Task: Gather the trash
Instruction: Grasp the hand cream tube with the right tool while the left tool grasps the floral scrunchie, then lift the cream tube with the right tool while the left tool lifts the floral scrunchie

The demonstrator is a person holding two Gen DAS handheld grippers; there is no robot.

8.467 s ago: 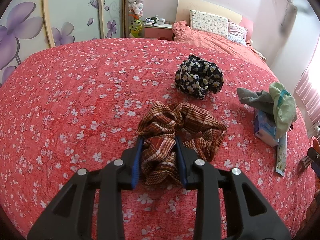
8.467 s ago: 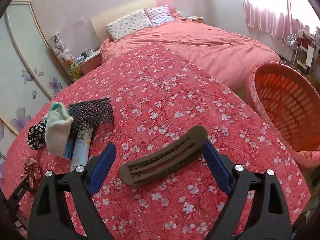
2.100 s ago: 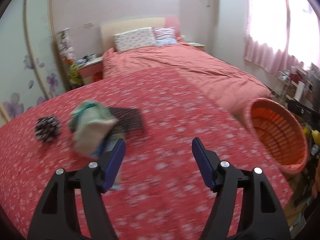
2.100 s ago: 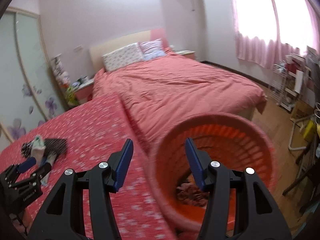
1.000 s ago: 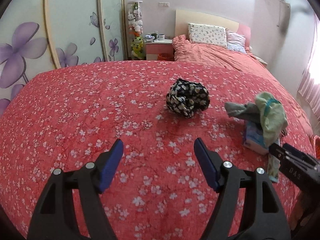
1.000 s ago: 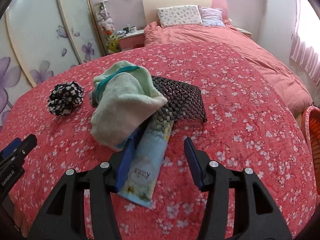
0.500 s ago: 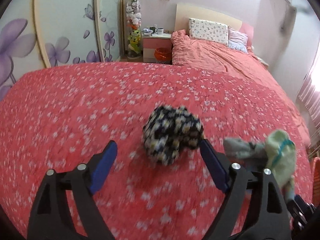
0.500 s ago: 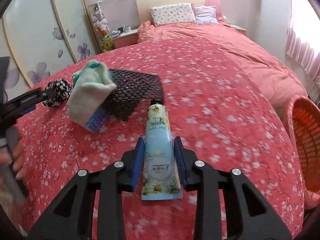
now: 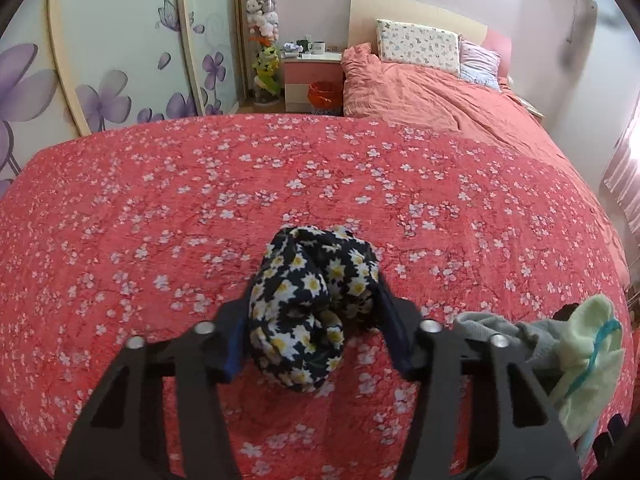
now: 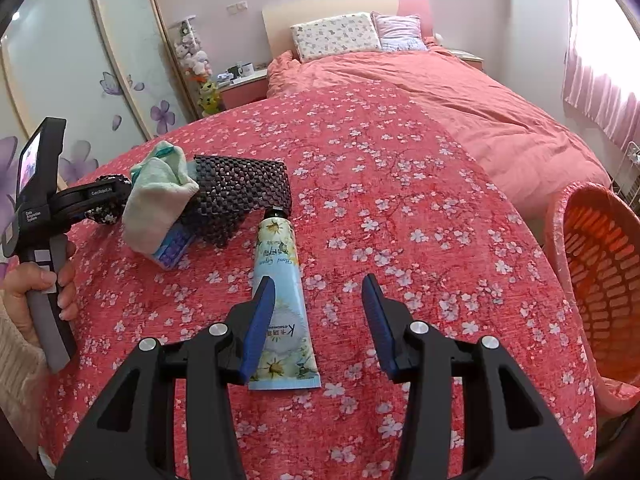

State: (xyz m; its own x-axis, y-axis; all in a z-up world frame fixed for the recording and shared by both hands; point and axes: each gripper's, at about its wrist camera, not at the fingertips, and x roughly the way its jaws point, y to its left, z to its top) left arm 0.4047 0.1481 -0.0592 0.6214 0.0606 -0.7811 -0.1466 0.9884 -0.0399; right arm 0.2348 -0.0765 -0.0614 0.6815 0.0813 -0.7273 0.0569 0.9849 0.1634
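A black scrunchie with daisy print [image 9: 312, 308] lies on the red flowered cover [image 9: 160, 220]. My left gripper [image 9: 314, 320] is around it, fingers close on both sides but still wide apart. A light blue hand cream tube [image 10: 278, 280] lies on the cover. My right gripper [image 10: 318, 312] is open above it, with the tube under the left finger [image 10: 260, 320]. An orange laundry basket [image 10: 600, 280] stands at the right edge of the bed.
A pale green cloth [image 10: 158, 204] lies on a blue packet [image 10: 172, 246] beside a dark woven mat [image 10: 240, 196]; the cloth also shows in the left wrist view [image 9: 584, 360]. A bed with pillows [image 10: 336, 34] stands behind. A nightstand [image 9: 312, 68] stands by the sliding wardrobe doors.
My left gripper moved forward and now has the daisy scrunchie between its fingers. My right gripper, which had the tube between nearly closed fingers, has opened, and the tube lies on the cover.
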